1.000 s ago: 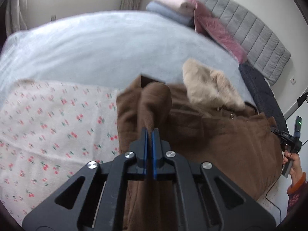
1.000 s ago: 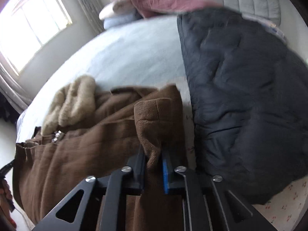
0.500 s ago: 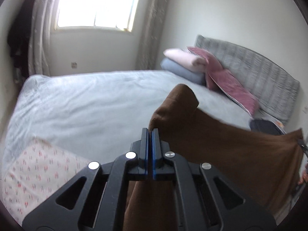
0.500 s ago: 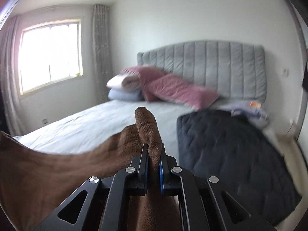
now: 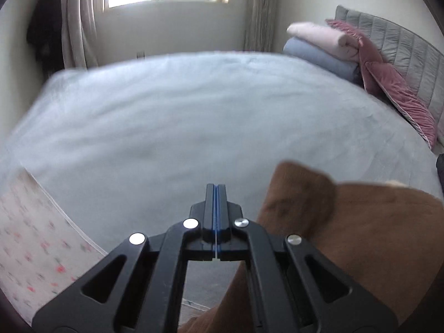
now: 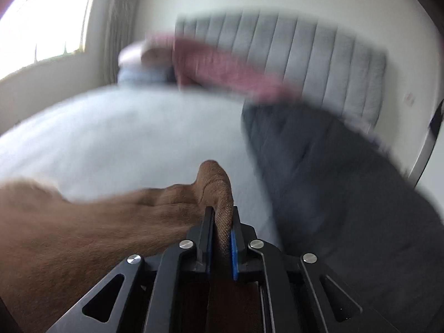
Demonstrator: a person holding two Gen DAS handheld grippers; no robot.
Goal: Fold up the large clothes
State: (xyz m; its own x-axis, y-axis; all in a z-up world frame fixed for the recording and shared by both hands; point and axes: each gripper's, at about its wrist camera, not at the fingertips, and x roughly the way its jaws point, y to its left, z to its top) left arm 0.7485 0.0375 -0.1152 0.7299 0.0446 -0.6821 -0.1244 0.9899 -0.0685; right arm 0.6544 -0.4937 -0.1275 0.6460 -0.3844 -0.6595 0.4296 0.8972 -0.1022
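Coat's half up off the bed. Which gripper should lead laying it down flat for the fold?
Probably the right gripper: its jaws are clamped on a fold of the brown coat. The left gripper is shut with nothing between its fingers, the coat hanging beside it.

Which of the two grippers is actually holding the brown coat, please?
The right gripper: brown coat is pinched between its jaws. The left gripper is shut on nothing.

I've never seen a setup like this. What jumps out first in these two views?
A big brown coat hangs over a wide pale blue bed: the right gripper pinches a fold of it, while the left gripper is shut with no cloth between its fingers. Pink and blue folded blankets are stacked beside dark pink pillows by the grey headboard, and a dark quilt lies on the right.
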